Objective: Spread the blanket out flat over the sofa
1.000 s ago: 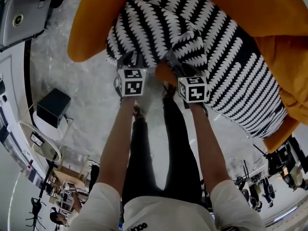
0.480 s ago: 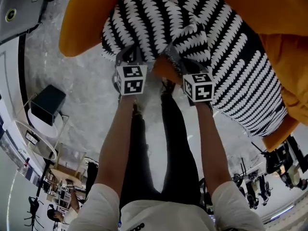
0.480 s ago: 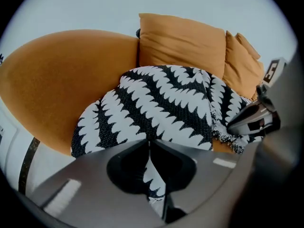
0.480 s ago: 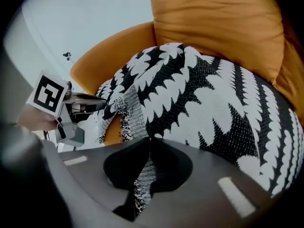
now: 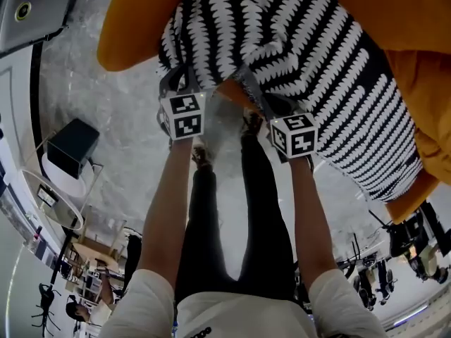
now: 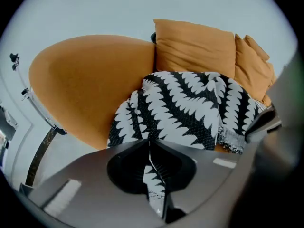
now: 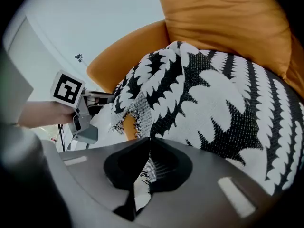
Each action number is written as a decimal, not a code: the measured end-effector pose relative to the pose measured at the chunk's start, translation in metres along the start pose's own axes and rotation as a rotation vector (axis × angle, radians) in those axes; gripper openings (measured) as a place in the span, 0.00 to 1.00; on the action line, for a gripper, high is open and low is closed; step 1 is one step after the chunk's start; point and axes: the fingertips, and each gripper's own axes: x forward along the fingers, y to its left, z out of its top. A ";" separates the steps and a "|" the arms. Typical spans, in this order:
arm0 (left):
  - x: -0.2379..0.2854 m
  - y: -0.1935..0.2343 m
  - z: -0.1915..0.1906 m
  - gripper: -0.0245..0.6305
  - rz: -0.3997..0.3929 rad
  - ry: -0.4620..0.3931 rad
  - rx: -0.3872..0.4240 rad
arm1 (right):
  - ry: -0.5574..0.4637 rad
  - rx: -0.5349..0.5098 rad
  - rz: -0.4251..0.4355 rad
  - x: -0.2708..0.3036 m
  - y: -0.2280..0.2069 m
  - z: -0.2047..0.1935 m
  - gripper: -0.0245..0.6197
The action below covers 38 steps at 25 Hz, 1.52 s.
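A black-and-white patterned blanket [image 5: 303, 48] lies bunched on the seat of an orange sofa [image 5: 134, 27]. Both grippers hold its near edge, side by side. My left gripper [image 5: 176, 83] has just been closing, and in the left gripper view its jaws [image 6: 148, 144] pinch a fold of the blanket [image 6: 185, 108]. My right gripper [image 5: 254, 94] is shut on the fringed edge too; in the right gripper view, cloth runs between its jaws [image 7: 149, 141] and up to the blanket [image 7: 213, 108]. The orange seat shows in the gap between the two grips.
Orange back cushions [image 6: 194, 46] lean behind the blanket. My legs [image 5: 232, 210] stand on the grey floor right before the sofa. To the left are a dark box [image 5: 70, 150], a round white table [image 5: 53, 203] and a grey device [image 5: 28, 13].
Both grippers have drawn a little apart with the blanket's edge, the right one moving right and toward me. The cloth between them is pulled tauter.
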 end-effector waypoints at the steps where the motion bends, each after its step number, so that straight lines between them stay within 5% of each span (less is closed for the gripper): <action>1: -0.001 0.010 0.000 0.07 0.016 0.001 -0.009 | 0.010 -0.008 0.014 0.002 0.007 -0.002 0.05; 11: -0.015 0.083 -0.003 0.07 0.170 -0.006 -0.024 | 0.180 -0.138 0.236 0.014 0.070 -0.045 0.05; 16: -0.006 0.112 -0.002 0.07 0.252 -0.020 -0.049 | 0.213 -0.171 0.221 0.042 0.081 -0.055 0.06; 20: -0.020 0.118 -0.027 0.13 0.307 -0.069 -0.146 | 0.223 -0.180 0.221 0.055 0.083 -0.068 0.06; 25: -0.032 0.076 -0.041 0.19 0.122 -0.127 -0.311 | 0.226 -0.164 0.223 0.052 0.084 -0.070 0.06; 27: -0.026 0.052 -0.042 0.27 0.024 -0.101 -0.339 | 0.227 -0.160 0.222 0.050 0.083 -0.067 0.06; 31: -0.006 0.033 -0.040 0.29 -0.036 -0.032 -0.378 | 0.230 -0.159 0.220 0.047 0.080 -0.058 0.06; 35: 0.015 0.024 -0.042 0.09 -0.089 0.007 -0.439 | 0.226 -0.155 0.216 0.051 0.078 -0.059 0.06; 38: 0.012 0.024 -0.045 0.07 -0.087 0.003 -0.451 | 0.217 -0.129 0.224 0.048 0.077 -0.064 0.06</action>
